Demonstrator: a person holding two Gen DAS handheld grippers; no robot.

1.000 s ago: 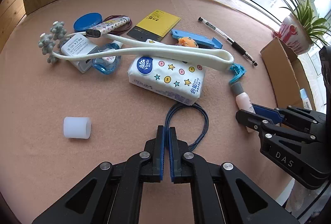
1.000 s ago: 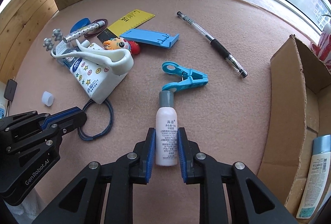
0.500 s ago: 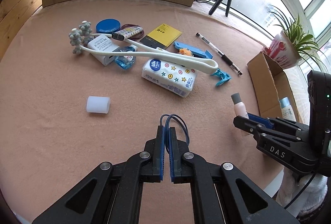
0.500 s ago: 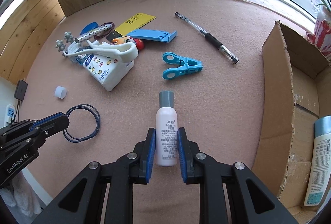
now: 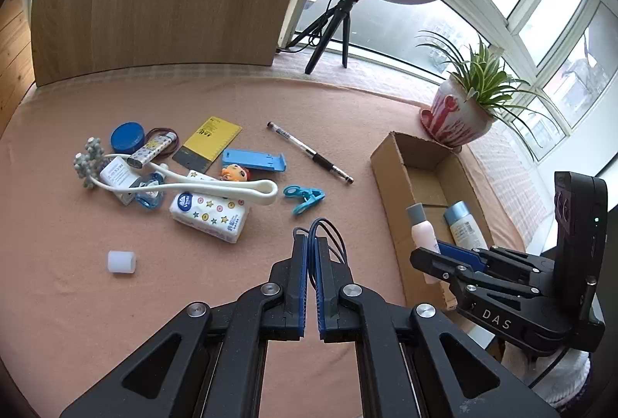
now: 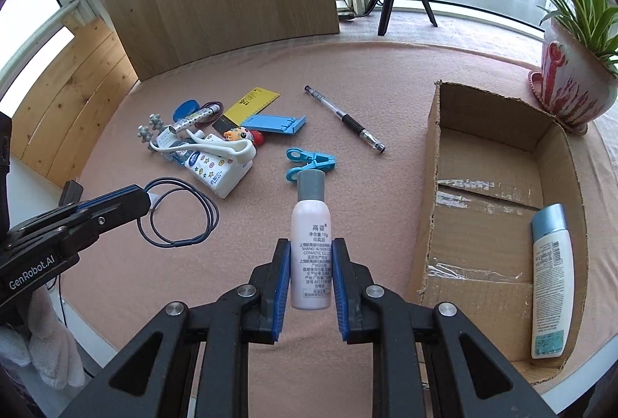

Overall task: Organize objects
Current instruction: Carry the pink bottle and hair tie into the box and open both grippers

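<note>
My right gripper (image 6: 311, 252) is shut on a small pink bottle with a grey cap (image 6: 311, 236), held above the table just left of the open cardboard box (image 6: 432, 194). In the left wrist view the same bottle (image 5: 421, 231) hangs at the box's (image 5: 390, 182) near wall, in the right gripper (image 5: 432, 256). My left gripper (image 5: 312, 244) is shut on a dark blue elastic band loop (image 5: 332, 234). From the right wrist camera the band (image 6: 181, 211) dangles off the left gripper (image 6: 141, 200), lifted over the table.
A white bottle with a blue cap (image 6: 548, 283) lies in the box. On the pink cloth lie a blue clip (image 6: 309, 163), a pen (image 6: 345, 119), a tissue pack (image 5: 210, 217), a white massager (image 5: 174, 186), a yellow ruler (image 5: 210, 144), a white cap (image 5: 121, 261). A potted plant (image 5: 459, 113) stands behind the box.
Both grippers have risen off the table and shifted right toward the box. The band and the pink bottle have come up with them.
</note>
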